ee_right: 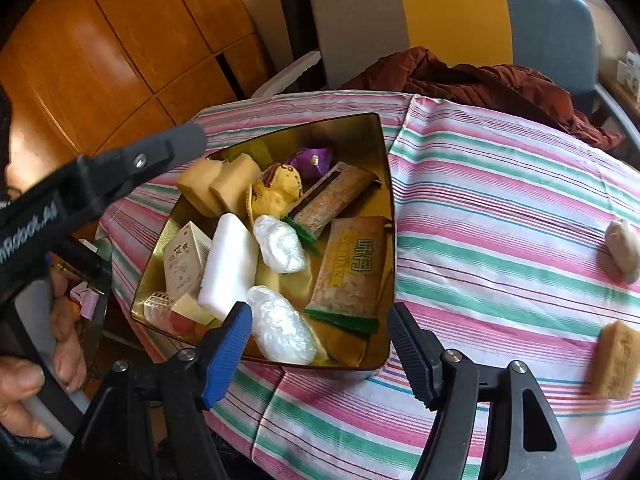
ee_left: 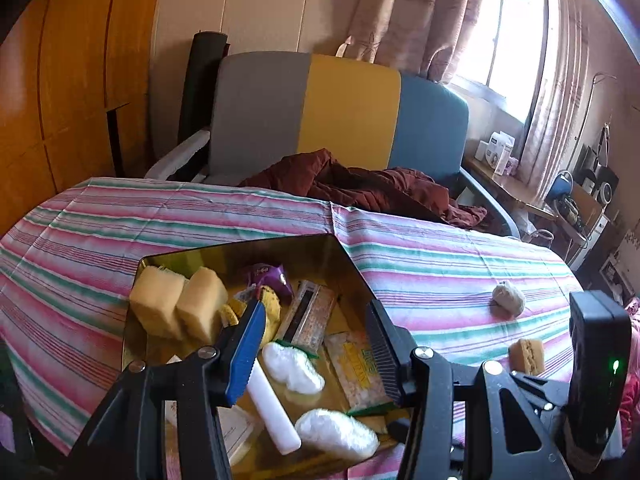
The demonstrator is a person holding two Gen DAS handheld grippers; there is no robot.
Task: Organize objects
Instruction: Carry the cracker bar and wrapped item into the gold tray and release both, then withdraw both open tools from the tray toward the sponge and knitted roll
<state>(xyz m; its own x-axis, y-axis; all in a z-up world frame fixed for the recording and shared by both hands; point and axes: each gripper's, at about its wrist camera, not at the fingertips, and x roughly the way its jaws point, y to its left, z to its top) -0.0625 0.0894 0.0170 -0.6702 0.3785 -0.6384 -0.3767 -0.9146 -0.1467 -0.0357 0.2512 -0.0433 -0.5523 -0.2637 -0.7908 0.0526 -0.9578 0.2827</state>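
A gold tin tray (ee_left: 240,250) (ee_right: 384,152) sits on the striped tablecloth and holds several items: yellow sponges (ee_left: 176,306) (ee_right: 218,186), white wrapped lumps (ee_left: 294,366) (ee_right: 278,242), a white bar (ee_right: 228,266), snack packets (ee_right: 352,268) and a small box (ee_right: 184,258). My left gripper (ee_left: 316,340) is open and empty above the tray. My right gripper (ee_right: 320,344) is open and empty over the tray's near edge. A grey-white lump (ee_left: 508,300) (ee_right: 622,248) and a brown sponge cake piece (ee_left: 526,356) (ee_right: 614,360) lie loose on the cloth to the right.
The striped cloth (ee_left: 440,268) (ee_right: 500,200) covers the table. Behind it stands a grey, yellow and blue chair (ee_left: 344,116) with a dark red garment (ee_left: 360,188). Wooden cabinets (ee_right: 100,52) are at left. The left gripper's body (ee_right: 100,176) crosses the right wrist view.
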